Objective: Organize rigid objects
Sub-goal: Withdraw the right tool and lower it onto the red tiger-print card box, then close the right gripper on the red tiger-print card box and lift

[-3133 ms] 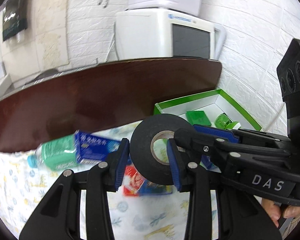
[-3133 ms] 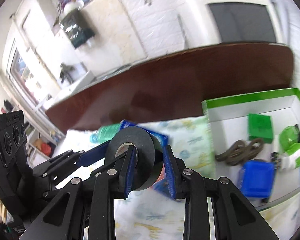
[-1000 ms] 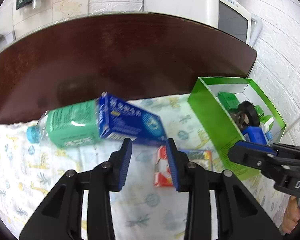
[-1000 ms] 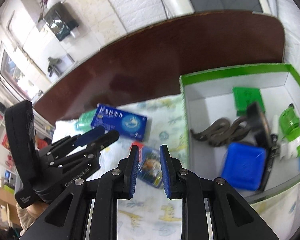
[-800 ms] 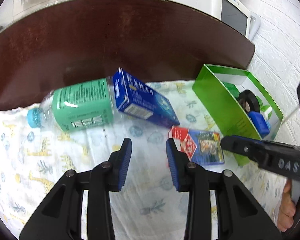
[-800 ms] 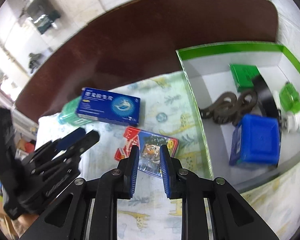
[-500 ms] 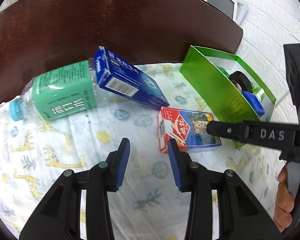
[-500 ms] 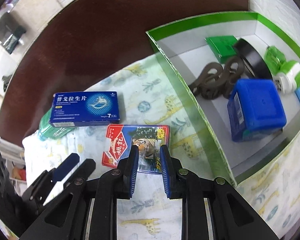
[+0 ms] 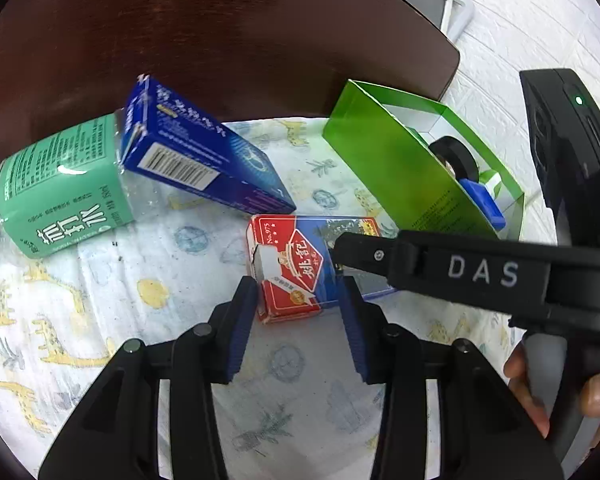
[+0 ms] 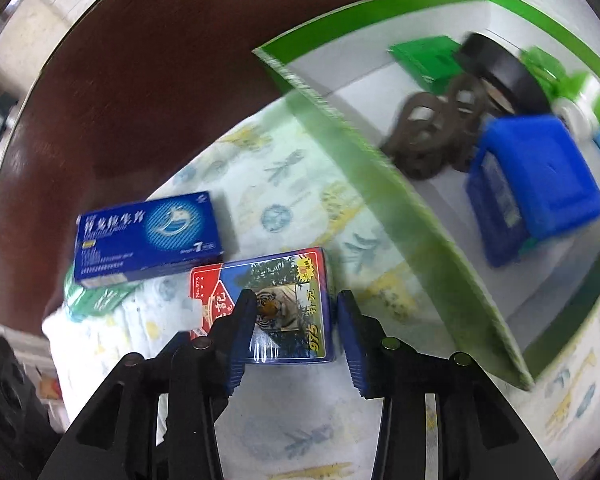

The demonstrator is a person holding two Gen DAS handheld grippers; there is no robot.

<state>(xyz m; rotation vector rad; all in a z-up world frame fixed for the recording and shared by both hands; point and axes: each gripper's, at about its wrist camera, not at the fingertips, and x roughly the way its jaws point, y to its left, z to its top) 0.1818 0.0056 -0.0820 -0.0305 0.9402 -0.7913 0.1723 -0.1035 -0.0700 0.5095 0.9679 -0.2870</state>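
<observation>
A red and blue playing-card box (image 9: pixel 296 264) lies flat on the printed cloth. My left gripper (image 9: pixel 296 314) hovers over its near end. Its jaws are opening, with the box end between the tips and the pads clear of it. My right gripper (image 10: pixel 296 306) points down on the same card box (image 10: pixel 284 300). Its jaws are also opening and straddle the right half without pressing it. One right finger (image 9: pixel 364 250) reaches across the box in the left wrist view. The black tape roll (image 10: pixel 500 68) lies inside the green box (image 10: pixel 380 152).
A blue medicine box (image 9: pixel 196 160) leans on a green-labelled bottle (image 9: pixel 60 184) to the left. The green box (image 9: pixel 396 172) also holds a blue container (image 10: pixel 536 184), a dark strap (image 10: pixel 432 140) and small green items. The cloth (image 9: pixel 180 252) covers a dark brown table (image 9: pixel 220 40). A hand (image 9: pixel 540 384) grips the right handle.
Both grippers sank toward the card box and tilted further down. The right jaws went from shut to parted; the left widened slightly. The tape roll, held earlier, now lies in the green box.
</observation>
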